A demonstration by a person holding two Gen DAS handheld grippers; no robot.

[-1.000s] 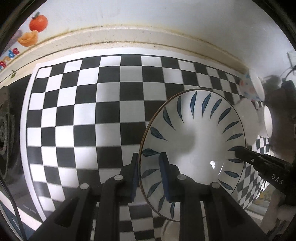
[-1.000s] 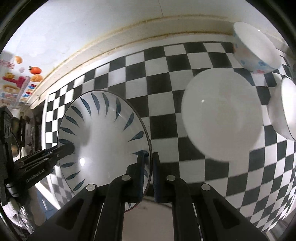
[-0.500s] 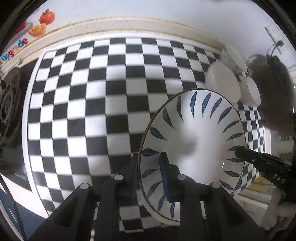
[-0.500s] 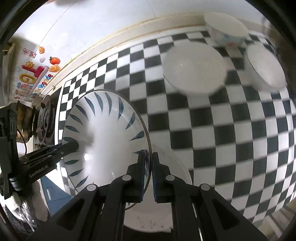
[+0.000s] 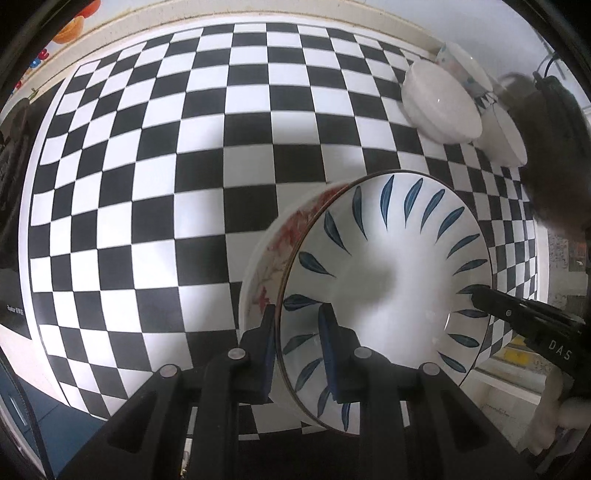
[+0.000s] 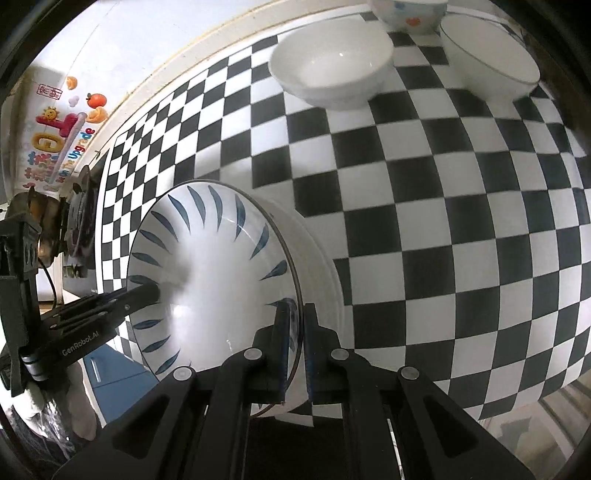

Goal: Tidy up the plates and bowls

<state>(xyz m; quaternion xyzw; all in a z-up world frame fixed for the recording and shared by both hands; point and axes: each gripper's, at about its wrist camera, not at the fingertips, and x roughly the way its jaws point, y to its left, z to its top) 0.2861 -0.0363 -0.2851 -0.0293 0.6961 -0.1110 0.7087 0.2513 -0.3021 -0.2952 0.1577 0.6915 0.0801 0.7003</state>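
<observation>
A white plate with blue leaf marks [image 5: 391, 266] is held by both grippers over the checkered counter. My left gripper [image 5: 297, 332] is shut on its near rim. My right gripper [image 6: 294, 343] is shut on the opposite rim of the same plate [image 6: 214, 273]. Right under it sits a second plate with red marks [image 5: 280, 251], whose white edge shows in the right wrist view [image 6: 321, 266]. Whether the two plates touch I cannot tell.
A plain white bowl [image 6: 332, 70], a second white bowl [image 6: 487, 62] and a bowl with coloured spots [image 6: 406, 14] stand at the far side of the checkered counter [image 6: 443, 206]. A gas stove [image 6: 79, 221] lies to the left. The counter's front edge is close below the plates.
Both grippers have carried the blue-leaf plate back towards the counter's near edge. The red-marked plate has come into view beneath it. The bowls now look farther away.
</observation>
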